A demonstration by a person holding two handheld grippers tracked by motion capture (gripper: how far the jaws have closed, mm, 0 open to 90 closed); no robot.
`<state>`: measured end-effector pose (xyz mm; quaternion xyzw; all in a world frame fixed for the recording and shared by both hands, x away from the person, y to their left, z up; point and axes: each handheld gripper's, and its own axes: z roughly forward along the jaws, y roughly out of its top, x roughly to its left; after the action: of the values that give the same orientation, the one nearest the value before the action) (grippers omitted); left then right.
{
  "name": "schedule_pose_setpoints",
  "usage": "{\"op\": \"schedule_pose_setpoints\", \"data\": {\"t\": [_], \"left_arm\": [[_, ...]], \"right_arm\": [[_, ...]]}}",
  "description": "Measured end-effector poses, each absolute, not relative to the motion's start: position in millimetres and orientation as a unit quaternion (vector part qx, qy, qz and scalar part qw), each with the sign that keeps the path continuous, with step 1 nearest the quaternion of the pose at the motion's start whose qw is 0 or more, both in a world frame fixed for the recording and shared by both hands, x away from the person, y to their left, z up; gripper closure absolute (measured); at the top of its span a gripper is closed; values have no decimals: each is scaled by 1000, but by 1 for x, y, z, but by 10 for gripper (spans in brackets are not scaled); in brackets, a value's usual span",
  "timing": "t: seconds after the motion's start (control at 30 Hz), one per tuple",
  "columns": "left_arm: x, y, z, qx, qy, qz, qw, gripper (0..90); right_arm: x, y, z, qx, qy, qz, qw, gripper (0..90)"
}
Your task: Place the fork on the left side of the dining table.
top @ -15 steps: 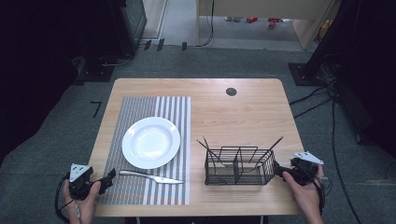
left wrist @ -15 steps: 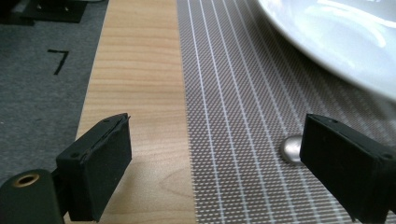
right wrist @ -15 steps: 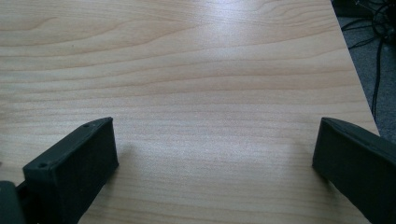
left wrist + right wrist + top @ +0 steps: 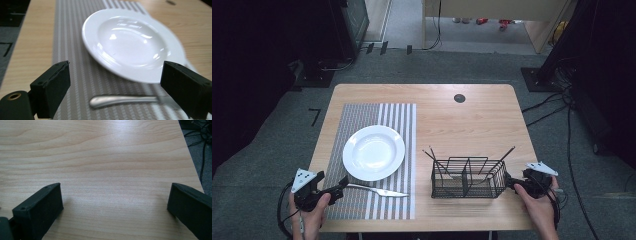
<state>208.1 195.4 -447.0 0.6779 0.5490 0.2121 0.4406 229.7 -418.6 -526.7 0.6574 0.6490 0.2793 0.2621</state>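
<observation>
The left gripper sits low over the near left corner of the table, its jaws spread wide with nothing gripped between them. In the left gripper view the rounded handle end of the knife lies right between the two black pads, flat on the striped placemat, with the white plate just beyond it. From above, the knife runs along the near edge of the plate, handle toward the left gripper and blade pointing toward the wire caddy.

The step in hand looks like picking up the knife by its handle. To do it well, the jaws should come down straddling the handle squarely, low enough that the pads meet its sides rather than skidding over the top, since a flat metal handle on a woven mat gives little to bite on. Closing near the end of the handle risks the blade drooping; a grip a little further in would balance better. The plate rim is close, so the far pad should stay clear of it while closing.

The right gripper rests just beside the right end of the caddy, also wide and holding nothing; its own view looks over bare wood. A few dark sticks lean in the caddy
</observation>
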Motion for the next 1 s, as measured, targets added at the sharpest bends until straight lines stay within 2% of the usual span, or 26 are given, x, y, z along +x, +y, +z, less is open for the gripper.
{"op": "schedule_pose_setpoints", "data": {"t": [0.3,0.53,0.63,1.0], "left_arm": [[213,151,-424,698,507,200,465,92],[219,124,-420,705,491,169,482,98],[220,114,-417,709,485,169,483,130],[226,80,-406,722,459,158,494,131]], "right_arm": [[230,-419,-527,657,649,280,262,0],[230,-418,-527,657,649,280,262,0],[230,-418,-527,657,649,280,262,0],[230,-418,-527,657,649,280,263,0]]}}
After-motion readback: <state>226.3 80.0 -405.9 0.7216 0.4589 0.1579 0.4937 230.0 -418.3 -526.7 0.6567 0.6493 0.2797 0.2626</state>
